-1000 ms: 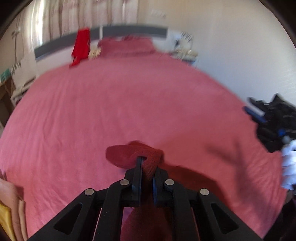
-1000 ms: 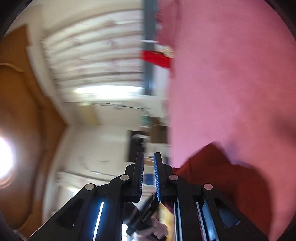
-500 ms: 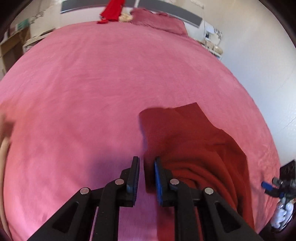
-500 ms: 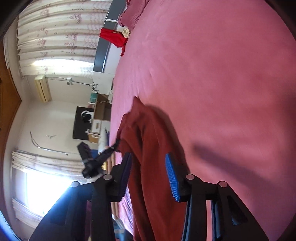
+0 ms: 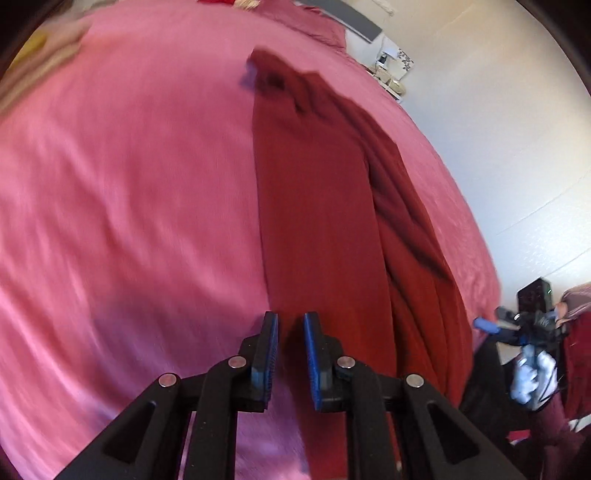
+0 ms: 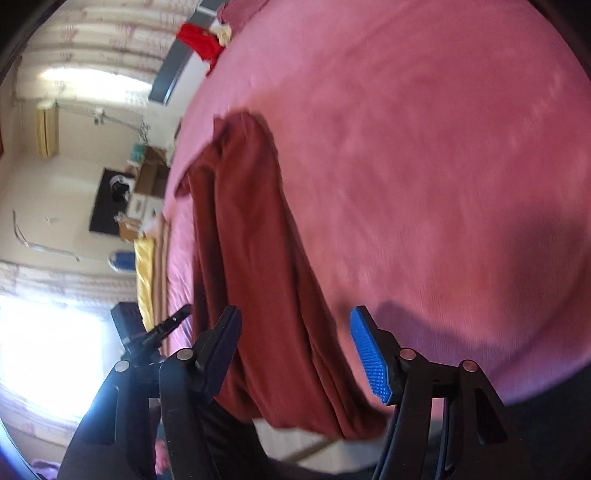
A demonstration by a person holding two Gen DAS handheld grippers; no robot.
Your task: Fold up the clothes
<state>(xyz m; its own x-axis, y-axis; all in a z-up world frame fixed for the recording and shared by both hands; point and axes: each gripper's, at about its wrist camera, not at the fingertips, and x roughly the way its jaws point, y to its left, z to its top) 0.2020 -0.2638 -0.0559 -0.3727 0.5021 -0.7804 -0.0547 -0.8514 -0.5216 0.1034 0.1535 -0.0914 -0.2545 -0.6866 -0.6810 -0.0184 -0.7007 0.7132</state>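
Hanging over the bed's (image 6: 424, 166) near edge, the garment (image 6: 251, 236) lies free; both jaws empty, right's opening.

A pink bedspread (image 6: 424, 166) covers the bed, curtains (image 6: 99, 33) hang behind, a yellow cloth (image 6: 144, 273) at its edge.

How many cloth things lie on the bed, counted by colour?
Dark red garment: 1
Bright red garment near the headboard: 1
Yellow folded cloth at the bed's edge: 1
Total: 3
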